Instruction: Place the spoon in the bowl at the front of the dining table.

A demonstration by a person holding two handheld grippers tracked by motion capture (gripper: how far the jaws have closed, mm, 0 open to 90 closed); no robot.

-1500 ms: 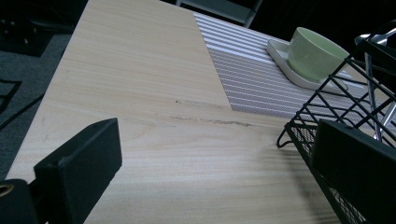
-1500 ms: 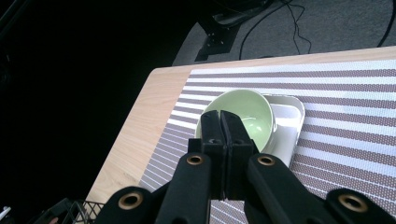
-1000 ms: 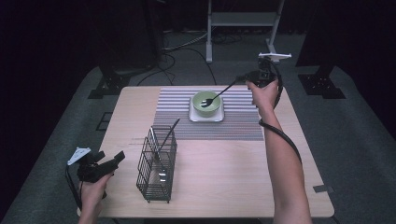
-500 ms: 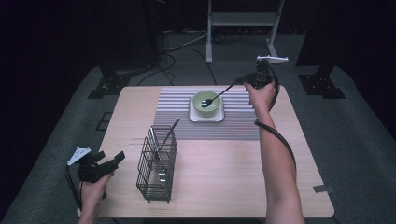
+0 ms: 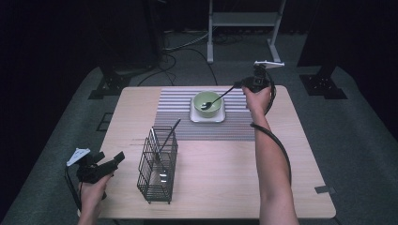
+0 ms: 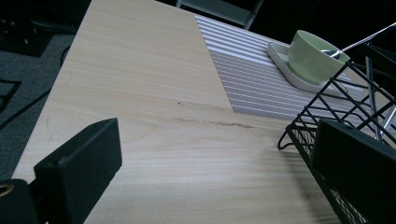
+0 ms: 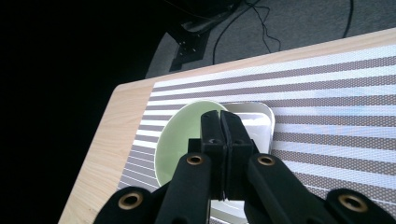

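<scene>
Right tool (image 5: 238, 85) clenches a thin metal spoon (image 5: 217, 99) dipping into the round green bowl (image 5: 207, 103); left tool (image 5: 112, 161) gapes.

wire basket (image 5: 157, 168) blocks left, bare tabletop (image 5: 225, 173) right

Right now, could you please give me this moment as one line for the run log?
right gripper: shut on spoon, spoon tip in green bowl | left gripper: open, beside wire basket

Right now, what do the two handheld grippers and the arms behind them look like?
Both are matte black. The left gripper has blocky flat jaws; the right gripper has brass-coloured pivot rivets. Each carries a pale three-cornered plate and trails a black cable. The forearms are bare, with no sleeves.
</scene>
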